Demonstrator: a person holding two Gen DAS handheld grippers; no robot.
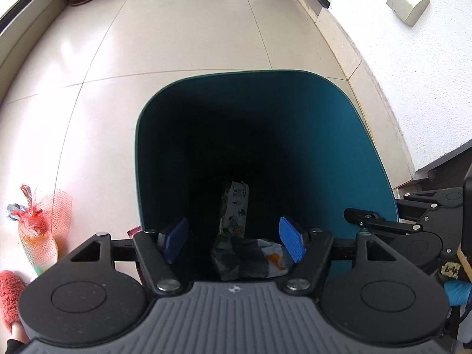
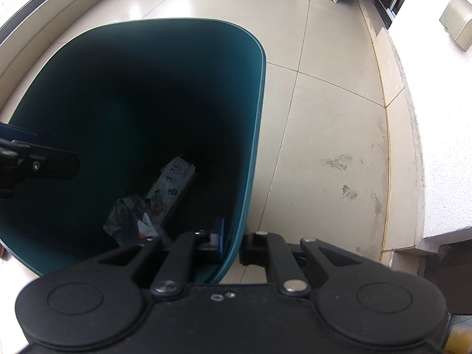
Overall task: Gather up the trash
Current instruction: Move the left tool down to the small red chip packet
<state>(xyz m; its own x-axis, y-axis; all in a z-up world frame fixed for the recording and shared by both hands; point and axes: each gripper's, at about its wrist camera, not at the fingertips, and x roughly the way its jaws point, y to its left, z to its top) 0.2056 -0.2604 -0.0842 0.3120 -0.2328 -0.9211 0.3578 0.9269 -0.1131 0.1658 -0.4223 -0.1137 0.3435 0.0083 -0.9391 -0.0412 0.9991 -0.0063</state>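
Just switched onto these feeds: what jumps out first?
The deep teal bin fills both views, with crumpled printed wrappers at its dark bottom. The left gripper hangs open over it, empty; the right gripper is clamped on the bin's wall. A red mesh bag lies on the floor beside it.

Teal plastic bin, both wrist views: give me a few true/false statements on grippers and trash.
1. The left gripper stands open above the teal plastic bin, nothing between its blue pads. True.
2. The right gripper hangs free over the floor. False: it is shut on the bin's wall, one finger inside, one outside.
3. The bin is empty. False: a printed cartoon carton and a crumpled wrapper lie at the bottom.
4. A red mesh bag lies on the tiled floor outside the bin. True.
5. The red mesh bag lies on the bin's right in the left wrist view. False: on its left.
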